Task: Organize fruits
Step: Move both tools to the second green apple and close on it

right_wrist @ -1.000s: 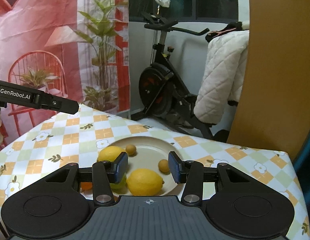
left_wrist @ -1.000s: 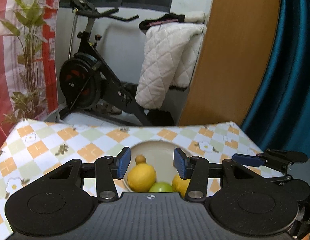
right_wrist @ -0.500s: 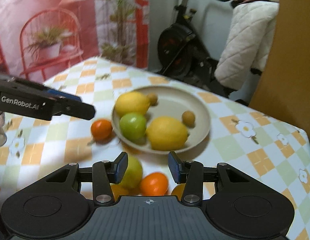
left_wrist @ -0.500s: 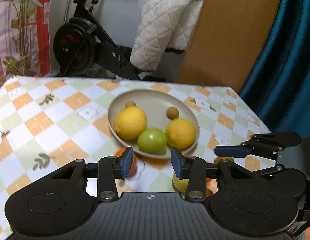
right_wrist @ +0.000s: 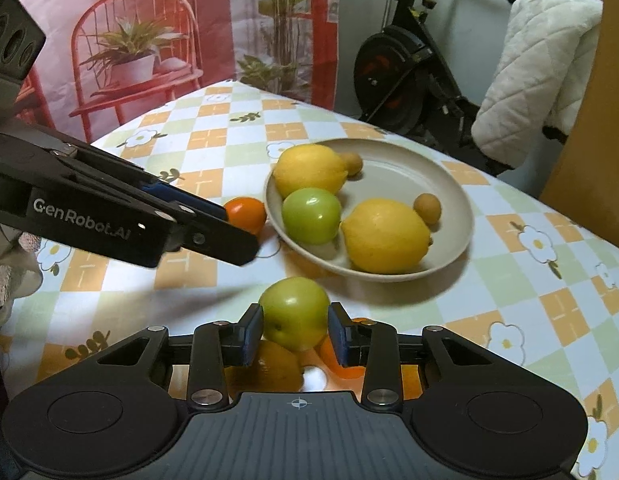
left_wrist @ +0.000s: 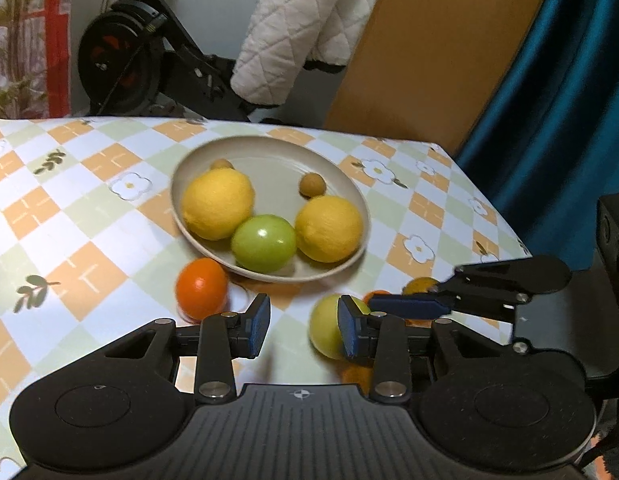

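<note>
A beige plate (left_wrist: 269, 148) (right_wrist: 397, 168) holds two lemons (left_wrist: 217, 204) (right_wrist: 383, 236), a green apple (left_wrist: 264, 244) (right_wrist: 311, 216) and two small brown fruits. On the cloth lie an orange (left_wrist: 201, 288) (right_wrist: 247, 212), a second green apple (left_wrist: 325, 332) (right_wrist: 295, 312) and more oranges (right_wrist: 277, 368). My left gripper (left_wrist: 303, 330) (right_wrist: 225, 228) is open and closing over bare cloth, between the orange and the second apple. My right gripper (right_wrist: 295, 334) (left_wrist: 389, 306) is open and closing. That apple shows in its gap, just beyond the fingertips, resting on the table.
The checked tablecloth (left_wrist: 89, 272) ends at the far and right edges. Behind the table stand an exercise bike (left_wrist: 121, 68), a white quilted cover (left_wrist: 297, 28), a wooden panel (left_wrist: 429, 48) and a blue curtain (left_wrist: 557, 120). A gloved hand (right_wrist: 9, 276) shows at the left edge.
Both grippers have sunk and tipped down toward the table, so the loose fruit in front of the plate has come into view. Both pairs of jaws have narrowed.
</note>
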